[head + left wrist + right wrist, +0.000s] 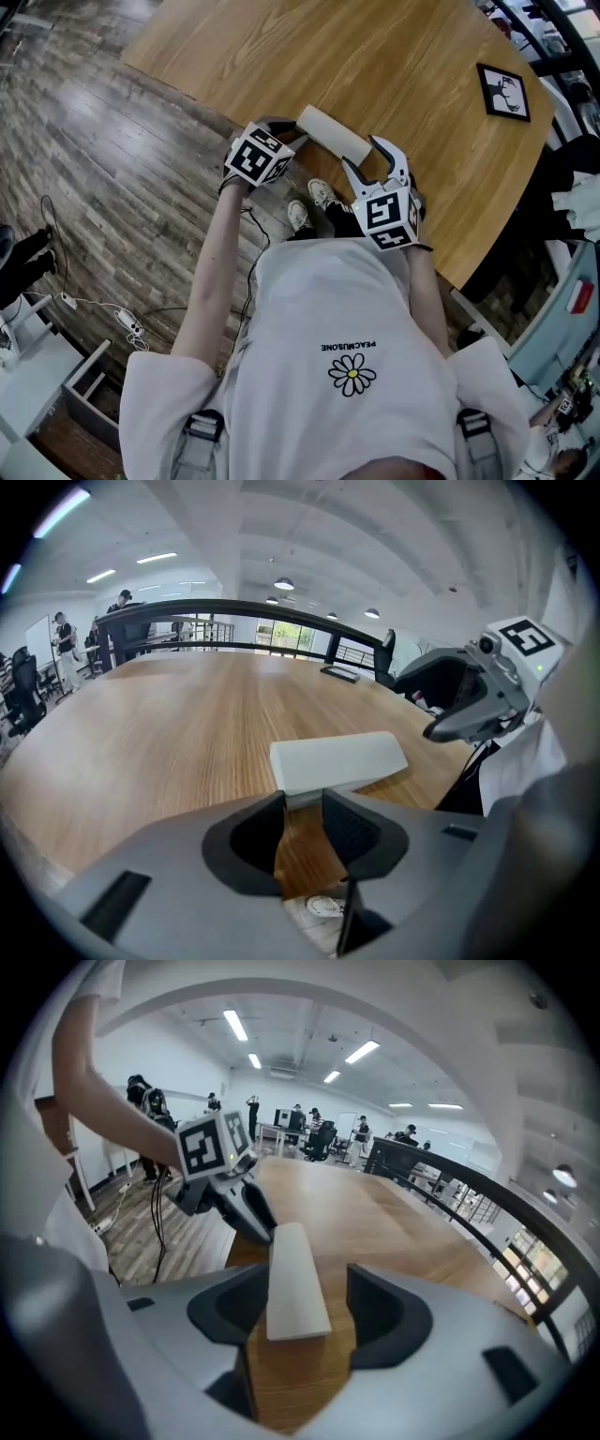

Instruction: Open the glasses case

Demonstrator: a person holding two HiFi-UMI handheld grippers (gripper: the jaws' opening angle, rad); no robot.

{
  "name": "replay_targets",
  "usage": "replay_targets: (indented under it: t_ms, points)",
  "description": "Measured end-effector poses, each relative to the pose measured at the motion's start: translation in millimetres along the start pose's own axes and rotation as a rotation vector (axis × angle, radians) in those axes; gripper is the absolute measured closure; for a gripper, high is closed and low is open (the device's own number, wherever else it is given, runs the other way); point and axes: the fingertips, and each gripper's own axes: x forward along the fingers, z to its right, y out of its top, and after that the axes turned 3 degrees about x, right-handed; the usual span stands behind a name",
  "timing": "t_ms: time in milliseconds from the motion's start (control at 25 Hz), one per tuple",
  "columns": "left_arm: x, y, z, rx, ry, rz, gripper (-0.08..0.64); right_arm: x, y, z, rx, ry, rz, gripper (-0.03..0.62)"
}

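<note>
A white glasses case (333, 136) lies closed on the wooden table (375, 56), close to its near edge. My left gripper (292, 131) holds the case's left end. In the left gripper view the case (337, 759) has its near end pinched between the jaw tips of that gripper (303, 799). My right gripper (361, 152) stands open around the other end. In the right gripper view the case (295, 1279) lies between the wide jaws of the right gripper (305, 1302), against the left one, with a gap to the right one.
A black picture frame (504, 91) lies on the table at the far right. The table's edge runs just under both grippers, with wood floor and a cable (122, 314) below. Several people stand in the background (150, 1101).
</note>
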Motion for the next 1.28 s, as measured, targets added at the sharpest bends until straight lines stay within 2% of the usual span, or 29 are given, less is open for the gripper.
replay_targets:
  t_ms: [160,480,600,840,1080,1280]
  points:
    - [0.9,-0.3,0.6,0.001,0.003,0.000,0.419,22.3,-28.9,-11.8,-0.156,0.007,-0.101,0.324]
    - [1.2,-0.6,0.0,-0.014,-0.022,0.005,0.425,46.7,-53.3,-19.3,-0.330,0.012,-0.187,0.319]
    - [1.3,-0.2,-0.2,-0.017,-0.026,0.007,0.427,48.5,-54.5,-18.5,-0.311,0.013,-0.198,0.319]
    - [0.5,-0.3,-0.7,-0.024,-0.016,0.036,0.430,48.4,-57.1,-14.1,-0.163,0.007,-0.221,0.319]
    - [0.6,-1.4,-0.8,-0.054,-0.017,0.087,0.433,49.0,-58.2,-11.7,-0.159,0.000,-0.238,0.318]
    - [0.8,-0.4,-1.6,-0.048,-0.022,0.081,0.434,49.2,-57.0,-10.7,-0.143,0.023,-0.255,0.318]
